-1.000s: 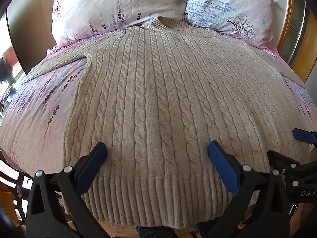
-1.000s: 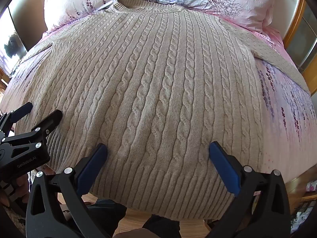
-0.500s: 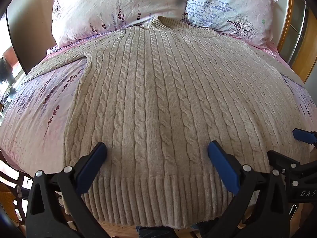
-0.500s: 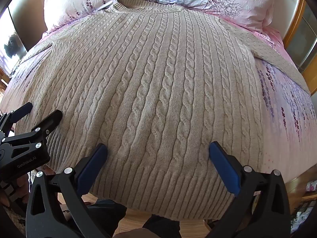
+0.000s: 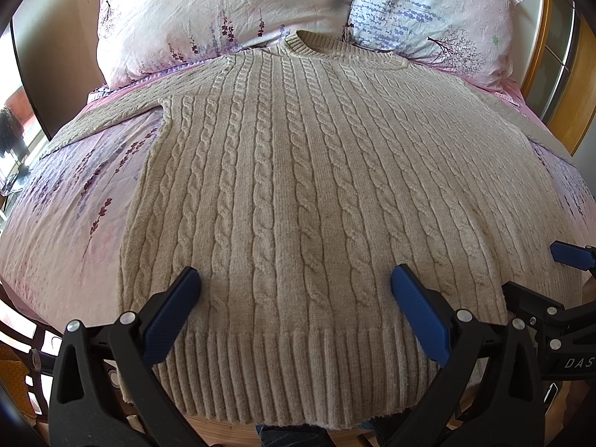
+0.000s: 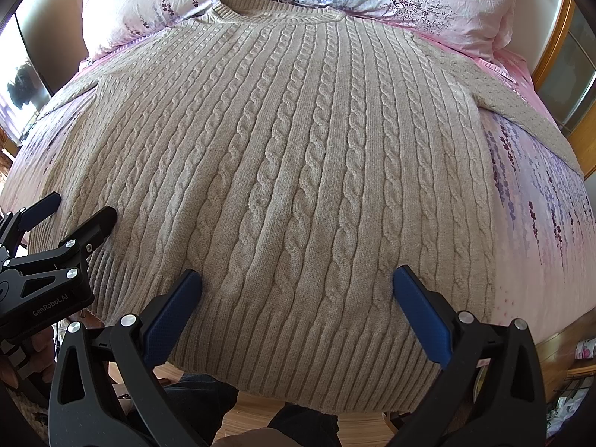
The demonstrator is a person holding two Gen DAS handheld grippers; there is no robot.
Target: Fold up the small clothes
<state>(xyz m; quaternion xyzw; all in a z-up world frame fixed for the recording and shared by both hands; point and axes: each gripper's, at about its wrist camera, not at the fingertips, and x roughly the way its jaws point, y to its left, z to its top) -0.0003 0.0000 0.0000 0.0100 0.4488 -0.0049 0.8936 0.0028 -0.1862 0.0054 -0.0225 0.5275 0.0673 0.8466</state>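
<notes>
A beige cable-knit sweater [image 5: 298,186] lies flat and face up on the bed, collar toward the pillows, ribbed hem at the near edge; it also shows in the right wrist view [image 6: 298,167]. Both sleeves are spread out to the sides. My left gripper [image 5: 294,283] is open and empty, hovering over the hem's left half. My right gripper [image 6: 298,283] is open and empty over the hem's right half. Each gripper shows in the other's view, the right one [image 5: 536,279] at the right edge, the left one [image 6: 78,208] at the left edge.
Two floral pillows [image 5: 231,11] [image 5: 439,11] lie at the head of the bed. The pink floral sheet [image 5: 67,223] shows on both sides of the sweater. A wooden frame [image 5: 566,85] stands at the right. Wooden floor [image 6: 253,417] lies below the bed's near edge.
</notes>
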